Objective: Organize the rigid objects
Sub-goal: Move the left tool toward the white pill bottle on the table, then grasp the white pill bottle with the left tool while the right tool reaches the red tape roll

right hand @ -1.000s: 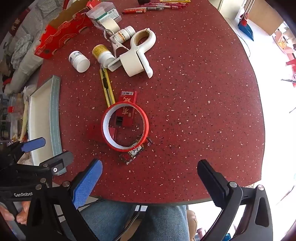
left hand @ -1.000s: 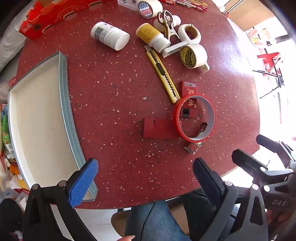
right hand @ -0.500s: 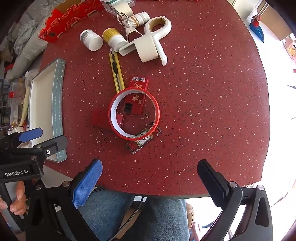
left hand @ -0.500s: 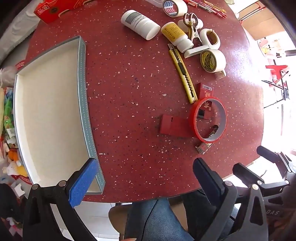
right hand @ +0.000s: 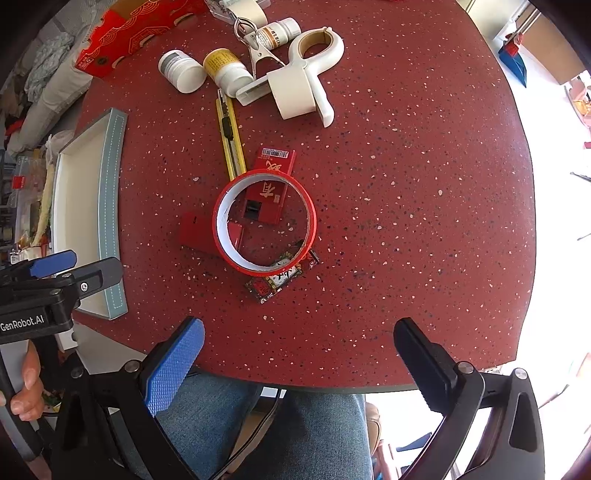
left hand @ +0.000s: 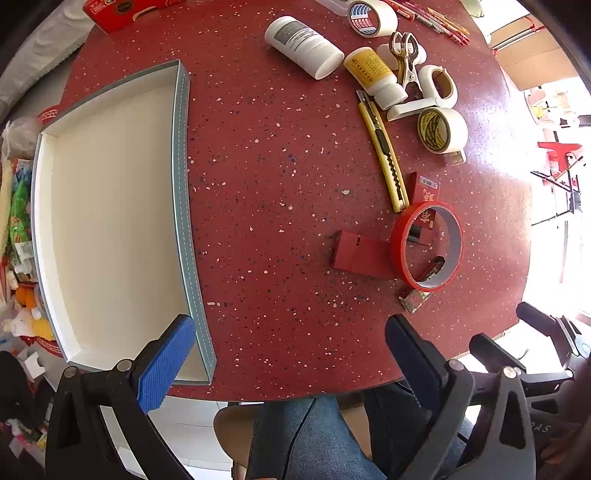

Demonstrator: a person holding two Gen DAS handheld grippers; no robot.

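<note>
A red tape ring (right hand: 264, 221) (left hand: 426, 245) lies near the table's front, resting over small red boxes (right hand: 273, 177) (left hand: 360, 253) and a patterned packet (right hand: 282, 278). A yellow utility knife (right hand: 231, 136) (left hand: 384, 151) lies behind it. Further back are white bottles (right hand: 181, 70) (left hand: 304, 46), a metal clip (right hand: 255, 48) and a white tape dispenser (right hand: 303, 77). An empty white tray (left hand: 107, 218) (right hand: 110, 206) sits at the left. My left gripper (left hand: 290, 354) is open and empty at the front edge, by the tray's corner. My right gripper (right hand: 299, 363) is open and empty, in front of the tape ring.
The round red speckled table (right hand: 406, 184) ends just in front of both grippers, with the person's jeans (right hand: 295, 432) below. A red carton (right hand: 136, 29) and a tape roll (left hand: 371, 16) lie at the far edge. Clutter sits off the table's left (left hand: 18, 221).
Both grippers have moved left and a little forward over the table. The tray now fills more of the left wrist view, and the tape ring sits closer in the right wrist view. Nothing was gripped.
</note>
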